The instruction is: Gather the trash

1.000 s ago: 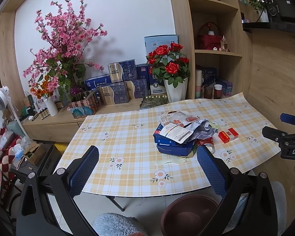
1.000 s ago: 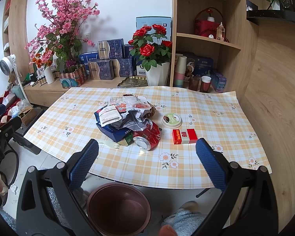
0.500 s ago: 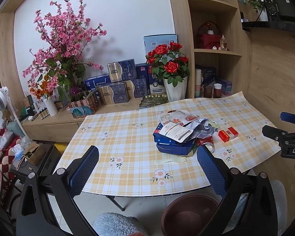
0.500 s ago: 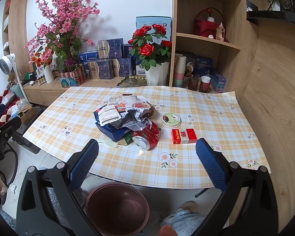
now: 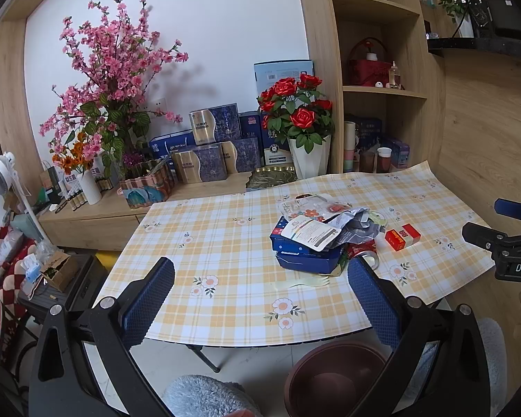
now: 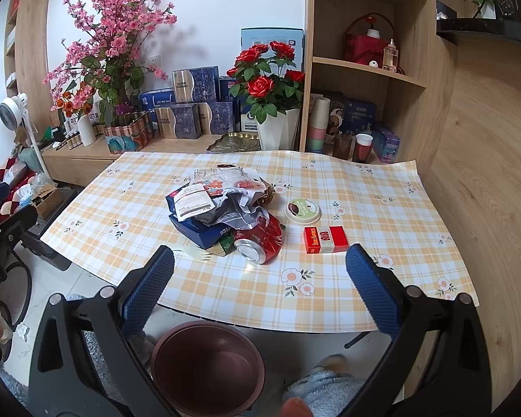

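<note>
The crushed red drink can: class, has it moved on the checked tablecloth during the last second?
No. The crushed red drink can lies against the blue box, beside the red packet, as before.

Bright even daylight; soft flower shadows on wall; strong fisheye edge bending.

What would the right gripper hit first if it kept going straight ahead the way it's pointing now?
Probably the crushed red can: it lies between the open fingers of the right gripper, on the near side of the trash pile. Depth is uncertain; aimed lower, it would meet the tablecloth first.
</note>
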The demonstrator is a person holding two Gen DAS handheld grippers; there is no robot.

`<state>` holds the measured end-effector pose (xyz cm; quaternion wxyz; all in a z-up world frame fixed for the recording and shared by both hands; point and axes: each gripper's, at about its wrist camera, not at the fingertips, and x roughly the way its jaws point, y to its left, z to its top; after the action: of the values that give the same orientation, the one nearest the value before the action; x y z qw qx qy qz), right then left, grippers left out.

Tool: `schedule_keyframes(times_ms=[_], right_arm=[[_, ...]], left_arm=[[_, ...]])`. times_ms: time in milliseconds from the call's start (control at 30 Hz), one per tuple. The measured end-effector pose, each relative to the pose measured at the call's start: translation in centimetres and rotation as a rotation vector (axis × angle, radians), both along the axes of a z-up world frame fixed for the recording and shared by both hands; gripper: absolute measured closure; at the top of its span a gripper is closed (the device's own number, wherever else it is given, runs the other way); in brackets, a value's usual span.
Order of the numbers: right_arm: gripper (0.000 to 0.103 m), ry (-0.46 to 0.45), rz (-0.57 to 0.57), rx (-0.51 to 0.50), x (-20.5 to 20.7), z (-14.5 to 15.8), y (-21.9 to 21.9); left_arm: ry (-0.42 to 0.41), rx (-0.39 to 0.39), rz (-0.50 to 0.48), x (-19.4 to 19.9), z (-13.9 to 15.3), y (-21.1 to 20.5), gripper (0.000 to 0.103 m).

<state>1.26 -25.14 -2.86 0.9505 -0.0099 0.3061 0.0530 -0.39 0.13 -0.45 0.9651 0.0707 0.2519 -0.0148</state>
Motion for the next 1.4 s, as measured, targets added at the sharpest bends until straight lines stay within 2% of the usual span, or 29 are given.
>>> schedule_keyframes(times_ms=[367,533,733,933,967,1067,1100,1167,1267,1367,1400], right_arm=[[0.006,0.003,-0.001,-0.002,0.1,-0.1,-0.1],[0.006,0.006,-0.007,0.002,0.3,-1.5,-0.4],[0.006,0.015,-0.005,0.080,0.5,-1.7,-1.0],[0.006,0.039,0.001,0.074,1.3,-3.0,-0.8],[0.006,0.039,0.003,0.074,1.5,-3.2,-0.8],[0.006,0.023,0.003,0.051,2.0,-4.0,-0.6],[0.006,0.043,0.018,0.057,2.4,-4.4,-0.5],[0.006,0.084,0.027,0.039,3.3,-5.3,-0.3],[0.006,0.096,-0.021,-0.031,4.2,-6.2,-0.2],[0.006,0.098,-0.043,-0.040,5.1,-7.0,-0.6],[0.006,0.096,-0.049,-0.027,5.6,-7.3,-0.9]], left_arm=[[0.006,-0.013,-0.003,0.2,-0.2,0.2,0.005],[0.002,-0.032,-0.002,0.3,-0.3,0.4,0.005],[-0.022,-0.085,-0.042,0.6,-0.9,1.2,0.005],[-0.086,-0.118,-0.038,1.2,-1.9,2.2,0.005],[-0.082,-0.123,-0.037,1.4,-2.1,2.3,0.005],[0.006,-0.167,-0.059,2.7,-3.2,2.6,0.005],[0.031,-0.174,-0.054,3.2,-3.8,2.6,0.005],[0.049,-0.159,-0.043,3.8,-4.4,2.5,0.005],[0.071,-0.106,-0.021,4.9,-5.6,2.2,0.005],[0.106,-0.139,-0.017,6.7,-6.7,2.5,0.006],[0.122,-0.156,-0.017,7.4,-6.9,2.7,0.010]])
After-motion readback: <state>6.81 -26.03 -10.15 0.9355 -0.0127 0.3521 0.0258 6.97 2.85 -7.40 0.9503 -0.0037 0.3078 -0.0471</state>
